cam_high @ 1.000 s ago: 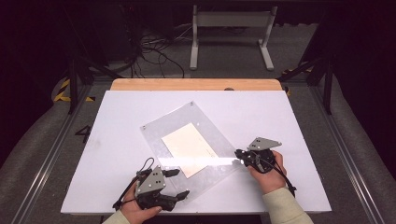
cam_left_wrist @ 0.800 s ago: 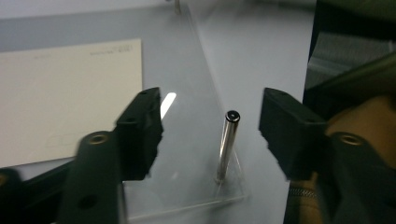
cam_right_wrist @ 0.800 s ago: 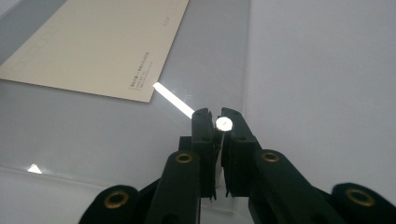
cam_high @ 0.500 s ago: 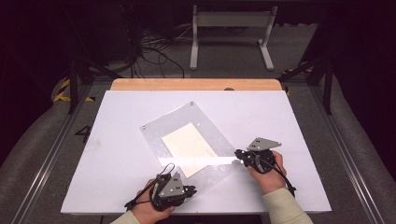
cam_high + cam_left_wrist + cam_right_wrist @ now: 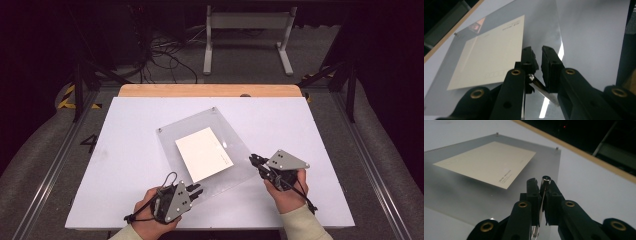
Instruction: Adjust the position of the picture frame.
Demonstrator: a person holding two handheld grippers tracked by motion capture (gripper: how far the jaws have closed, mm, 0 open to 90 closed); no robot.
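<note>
2 grippers grip the clear acrylic frame [image 5: 220,150] at its near corners; it sits mid-table on the white table [image 5: 125,150] with a cream card [image 5: 204,154] sandwiched inside. we see the left gripper [image 5: 194,190], whose jaws have just been closing, pinching the panel edge beside a corner screw [image 5: 531,77]. the right gripper [image 5: 255,161] has its jaws pressed on the edge by a standoff [image 5: 546,179]. we judge a 2-handed lift is in hand: raise both sides evenly, keep the frame level, and avoid twisting the thin edge.
</note>
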